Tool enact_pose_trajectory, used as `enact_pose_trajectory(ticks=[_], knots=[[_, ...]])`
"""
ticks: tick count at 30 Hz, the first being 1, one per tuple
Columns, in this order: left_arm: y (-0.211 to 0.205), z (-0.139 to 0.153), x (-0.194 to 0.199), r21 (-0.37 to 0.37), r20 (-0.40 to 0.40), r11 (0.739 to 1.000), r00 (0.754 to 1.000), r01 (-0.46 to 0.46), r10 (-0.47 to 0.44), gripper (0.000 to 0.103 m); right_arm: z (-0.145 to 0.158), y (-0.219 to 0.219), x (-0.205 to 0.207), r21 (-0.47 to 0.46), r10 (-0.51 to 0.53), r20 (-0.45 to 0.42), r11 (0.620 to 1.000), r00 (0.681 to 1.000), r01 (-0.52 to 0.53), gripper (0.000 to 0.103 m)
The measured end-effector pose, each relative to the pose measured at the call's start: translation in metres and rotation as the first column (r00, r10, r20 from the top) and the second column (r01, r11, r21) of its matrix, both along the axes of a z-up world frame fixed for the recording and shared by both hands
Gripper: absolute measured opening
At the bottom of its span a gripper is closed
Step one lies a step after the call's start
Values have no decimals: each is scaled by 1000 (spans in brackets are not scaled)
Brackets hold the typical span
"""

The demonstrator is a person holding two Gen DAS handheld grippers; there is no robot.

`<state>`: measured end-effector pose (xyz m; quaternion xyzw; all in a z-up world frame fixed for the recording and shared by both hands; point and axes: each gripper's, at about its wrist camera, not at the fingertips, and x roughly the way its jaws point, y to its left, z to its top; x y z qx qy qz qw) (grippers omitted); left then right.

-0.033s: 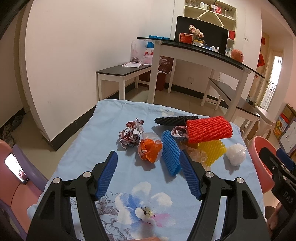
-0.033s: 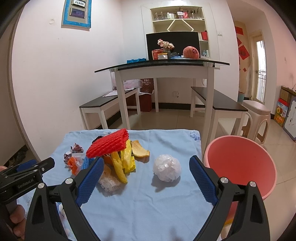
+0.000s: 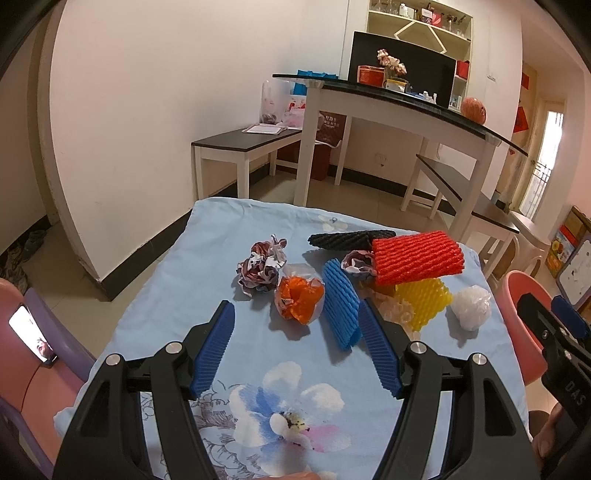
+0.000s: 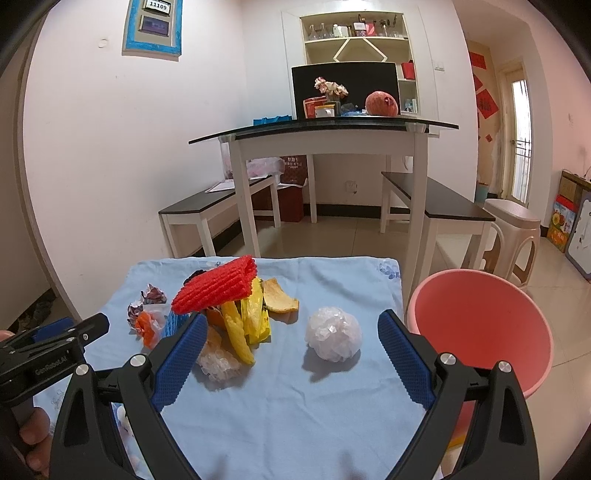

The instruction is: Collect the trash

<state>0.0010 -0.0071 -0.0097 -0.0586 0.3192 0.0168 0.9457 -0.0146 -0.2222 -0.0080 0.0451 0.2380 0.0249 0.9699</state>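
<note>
Two tools held open, nothing gripped: left tool (image 3: 297, 354), right tool (image 4: 291, 358). Trash piled on counter (image 4: 295, 406); plastic ball (image 4: 334, 339) lies apart, nearest pink bin (image 4: 480, 325). Ball best centred between right pads, closed gently.

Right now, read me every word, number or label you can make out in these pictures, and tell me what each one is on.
"11109" on the small plate in the blue-framed wall sign.
"GenRoboAI", faint and not certain, on the left gripper body.
"DAS" on the right gripper body; the rest is cut off.
Too blurred to read: the print on the red bag under the high table, the red wall decorations, and the phone screen.
</note>
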Motion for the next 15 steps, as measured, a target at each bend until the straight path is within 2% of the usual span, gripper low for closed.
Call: enact_pose_trajectory(ticks=[15], knots=[[-5, -9, 16, 1, -25, 998, 998, 65, -65, 70, -15, -13, 14, 14, -27, -47, 1000, 999, 28, 92]])
